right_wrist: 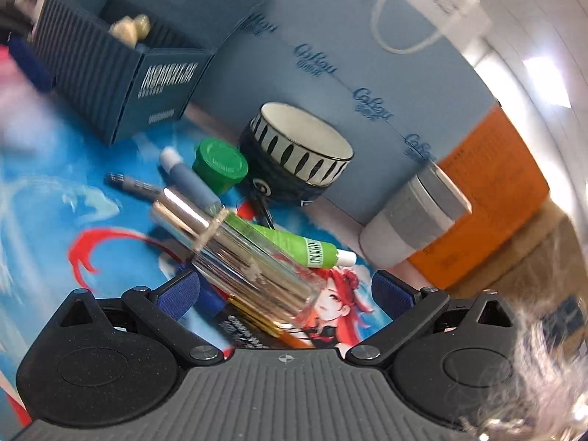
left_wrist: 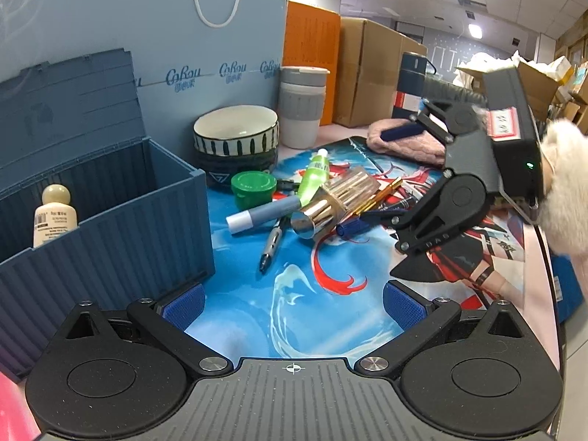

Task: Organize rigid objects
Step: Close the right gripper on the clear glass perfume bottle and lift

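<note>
A clear glass perfume bottle with a shiny metal cap [left_wrist: 330,204] [right_wrist: 235,253] lies on a pile of pens on the printed mat. Around it lie a green tube [left_wrist: 314,176] [right_wrist: 294,248], a green jar [left_wrist: 253,187] [right_wrist: 220,165], a blue-grey stick [left_wrist: 262,213] [right_wrist: 191,180] and a black pen [left_wrist: 271,244]. The open blue storage box [left_wrist: 121,228] [right_wrist: 121,73] holds a cream bottle [left_wrist: 55,213]. My left gripper [left_wrist: 292,303] is open and empty over the mat. My right gripper [right_wrist: 284,288] [left_wrist: 404,172] is open, its jaws standing either side of the perfume bottle's base.
Stacked striped bowls [left_wrist: 237,139] [right_wrist: 297,150] and a grey-white cup [left_wrist: 301,106] [right_wrist: 415,217] stand at the back against a blue board [left_wrist: 183,36]. A pink cloth [left_wrist: 408,143], a dark flask [left_wrist: 411,84] and cardboard boxes [left_wrist: 371,70] are at the far right.
</note>
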`<state>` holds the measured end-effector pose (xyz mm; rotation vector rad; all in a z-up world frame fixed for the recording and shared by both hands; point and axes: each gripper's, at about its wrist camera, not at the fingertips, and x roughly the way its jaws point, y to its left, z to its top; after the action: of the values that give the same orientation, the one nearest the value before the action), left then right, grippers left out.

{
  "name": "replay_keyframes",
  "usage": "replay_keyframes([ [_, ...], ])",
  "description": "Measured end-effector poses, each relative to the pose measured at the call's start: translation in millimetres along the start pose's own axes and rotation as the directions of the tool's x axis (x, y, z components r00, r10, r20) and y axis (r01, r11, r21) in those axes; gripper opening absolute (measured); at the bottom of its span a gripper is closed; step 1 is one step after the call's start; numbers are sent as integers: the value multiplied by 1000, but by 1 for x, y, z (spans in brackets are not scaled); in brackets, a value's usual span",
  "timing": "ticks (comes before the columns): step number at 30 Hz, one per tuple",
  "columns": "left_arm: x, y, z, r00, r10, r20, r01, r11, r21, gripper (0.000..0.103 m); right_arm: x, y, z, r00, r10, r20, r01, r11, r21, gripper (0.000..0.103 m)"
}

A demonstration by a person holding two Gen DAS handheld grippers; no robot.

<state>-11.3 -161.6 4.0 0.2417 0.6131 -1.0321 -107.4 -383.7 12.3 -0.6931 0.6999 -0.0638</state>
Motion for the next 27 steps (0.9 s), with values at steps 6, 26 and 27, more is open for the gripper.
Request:
replay_keyframes([
  [6,0,1,-1,1000,-24,-6,24,1000,-8,103,21,-5,15,997,56,-55,-61,992,-110,94],
  [26,-7,25,5,995,-98,14,99,985,-145,103,43,3,43,946,308,-99,-313,949,-32,39],
  [27,-9,26,5,995,-96,18,98,984,-152,103,39,3,43,944,316,-95,-320,947,-30,37],
])
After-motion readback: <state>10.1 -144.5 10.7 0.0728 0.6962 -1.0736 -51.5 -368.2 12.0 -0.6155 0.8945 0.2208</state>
